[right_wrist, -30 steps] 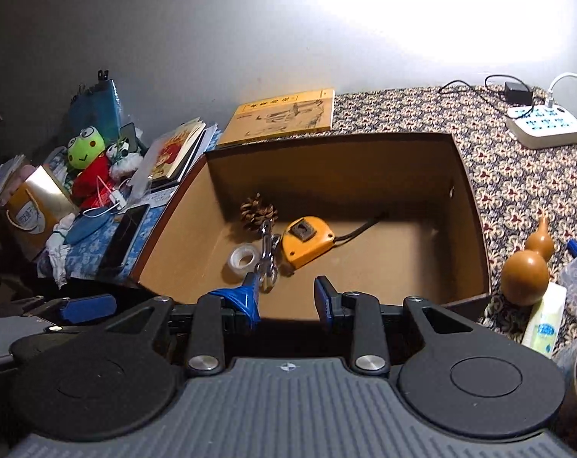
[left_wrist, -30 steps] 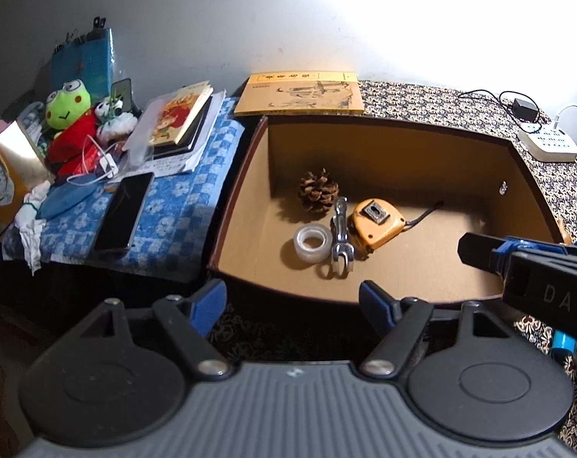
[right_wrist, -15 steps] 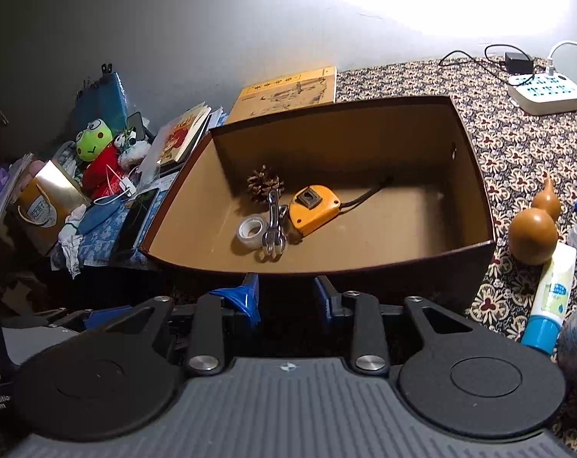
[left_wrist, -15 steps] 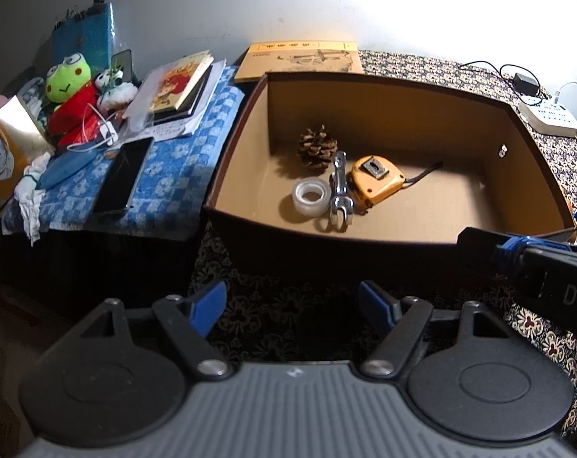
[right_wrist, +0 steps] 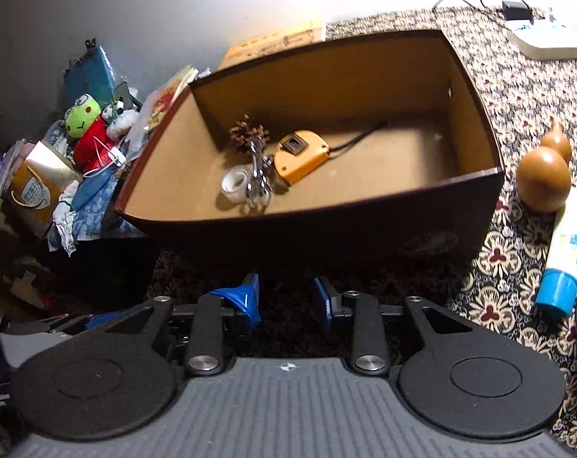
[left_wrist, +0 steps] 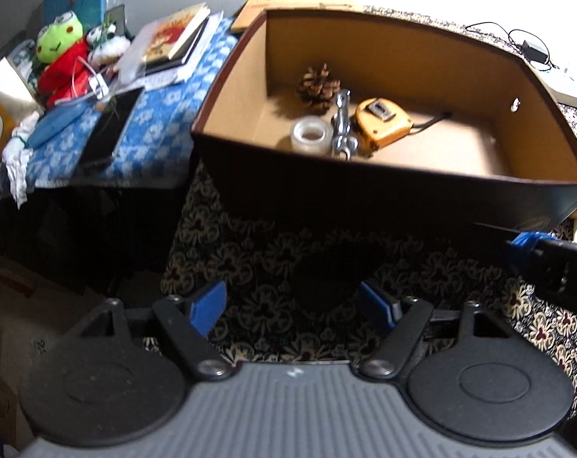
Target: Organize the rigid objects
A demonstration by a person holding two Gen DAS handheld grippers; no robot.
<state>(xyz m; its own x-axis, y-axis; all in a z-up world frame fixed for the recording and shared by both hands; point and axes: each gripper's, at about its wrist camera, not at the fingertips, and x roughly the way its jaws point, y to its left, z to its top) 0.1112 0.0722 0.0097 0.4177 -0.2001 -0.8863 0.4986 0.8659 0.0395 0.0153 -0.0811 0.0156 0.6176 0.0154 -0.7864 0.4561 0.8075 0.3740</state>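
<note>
Nearest to the cameras, the left gripper hangs over the patterned cloth with its blue fingers wide apart and nothing between them. The right gripper has its fingers closer together, with a clear gap, and it also holds nothing. In the left wrist view only a dark part of the right gripper enters from the right edge, and in the right wrist view the left gripper is cut off at the lower left.

Just beyond both grippers stands the cardboard box. Its dark front wall hides the near strip of its floor. Inside, toward the left half, four things lie close together: a roll of clear tape, a metal tool, an orange tape measure and a pine cone. The metal tool lies with its long axis running from the front wall toward the back, between the tape and the tape measure; its exact kind is hard to make out. The strap of the tape measure points to the back right.

Right of the box, on the cloth, a brown gourd stands and a white tube with a blue cap lies beside it. Left of the box is a blue checked cloth with a phone, books and a frog plush toy. Far back, a white power strip lies near the pale wall.
</note>
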